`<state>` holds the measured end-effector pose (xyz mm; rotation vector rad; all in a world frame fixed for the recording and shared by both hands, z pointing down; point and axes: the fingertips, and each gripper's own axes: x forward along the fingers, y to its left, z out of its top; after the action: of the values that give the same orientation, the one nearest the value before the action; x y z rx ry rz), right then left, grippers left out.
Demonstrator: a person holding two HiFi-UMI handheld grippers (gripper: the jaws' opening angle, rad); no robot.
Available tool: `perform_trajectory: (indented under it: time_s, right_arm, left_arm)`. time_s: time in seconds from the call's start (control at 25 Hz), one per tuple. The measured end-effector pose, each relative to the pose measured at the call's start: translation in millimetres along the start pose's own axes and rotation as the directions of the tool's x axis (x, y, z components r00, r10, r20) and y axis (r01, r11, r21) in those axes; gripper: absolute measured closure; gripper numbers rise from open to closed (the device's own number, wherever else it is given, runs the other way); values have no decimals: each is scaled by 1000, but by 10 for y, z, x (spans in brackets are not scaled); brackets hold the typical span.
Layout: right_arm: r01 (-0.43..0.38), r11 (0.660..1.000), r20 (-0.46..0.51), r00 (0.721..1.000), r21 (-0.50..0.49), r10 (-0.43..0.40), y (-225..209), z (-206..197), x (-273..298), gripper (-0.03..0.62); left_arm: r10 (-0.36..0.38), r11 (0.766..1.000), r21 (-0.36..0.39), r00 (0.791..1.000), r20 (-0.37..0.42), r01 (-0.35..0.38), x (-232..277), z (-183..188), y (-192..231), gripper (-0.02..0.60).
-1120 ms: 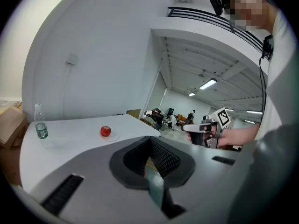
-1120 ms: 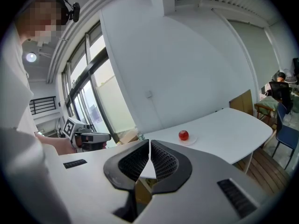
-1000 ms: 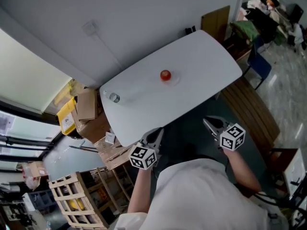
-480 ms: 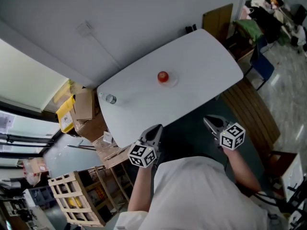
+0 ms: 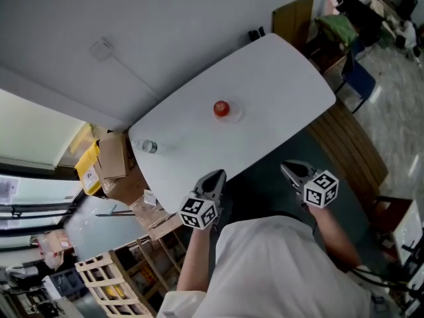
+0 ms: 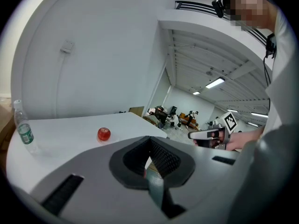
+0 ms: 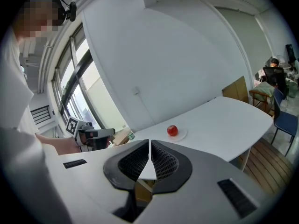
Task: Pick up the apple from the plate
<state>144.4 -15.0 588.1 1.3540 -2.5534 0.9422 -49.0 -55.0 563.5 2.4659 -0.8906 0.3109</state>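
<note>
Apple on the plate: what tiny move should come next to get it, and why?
Probably reach the left gripper forward over the table toward the apple. It sits on its plate mid-table, while both grippers hang short of the near edge, jaws together, holding nothing. The left looks a bit nearer than the right gripper.

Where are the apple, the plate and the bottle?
apple (image 5: 221, 108): head view, its red top.
plate (image 5: 237, 114): head view, bare rim right of apple.
bottle (image 6: 25, 136): left gripper view, its label.

white wall (image 5: 199, 18), white table (image 5: 285, 78), wooden floor (image 5: 349, 154)
</note>
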Motion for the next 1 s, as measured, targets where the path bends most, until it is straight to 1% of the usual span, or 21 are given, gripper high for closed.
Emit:
perform_trajectory:
  time_s: [0.28, 0.56, 0.68, 0.84, 0.92, 1.0]
  right_arm:
    - [43, 999, -11, 999, 30, -43, -101, 65, 275, 556]
    - [106, 992, -23, 994, 73, -104, -173, 139, 501, 556]
    - [132, 988, -32, 991, 81, -129, -207, 151, 589, 556]
    - [165, 982, -40, 986, 88, -162, -236, 181, 715, 556]
    - [181, 980, -43, 983, 86, -177, -237, 213, 784, 556]
    - [196, 977, -43, 980, 88, -193, -227, 253, 851, 556]
  left_arm:
    - [-37, 999, 24, 998, -48, 38, 344, 116, 406, 581]
    - [-30, 999, 37, 997, -73, 33, 695, 228, 955, 581]
    - [-36, 998, 51, 995, -93, 41, 843, 254, 1166, 581]
    - [-68, 996, 54, 991, -119, 75, 1025, 262, 1391, 581]
    - [-89, 994, 50, 987, -134, 97, 1116, 248, 1475, 557]
    - [-105, 992, 51, 983, -150, 114, 1204, 230, 1549, 552]
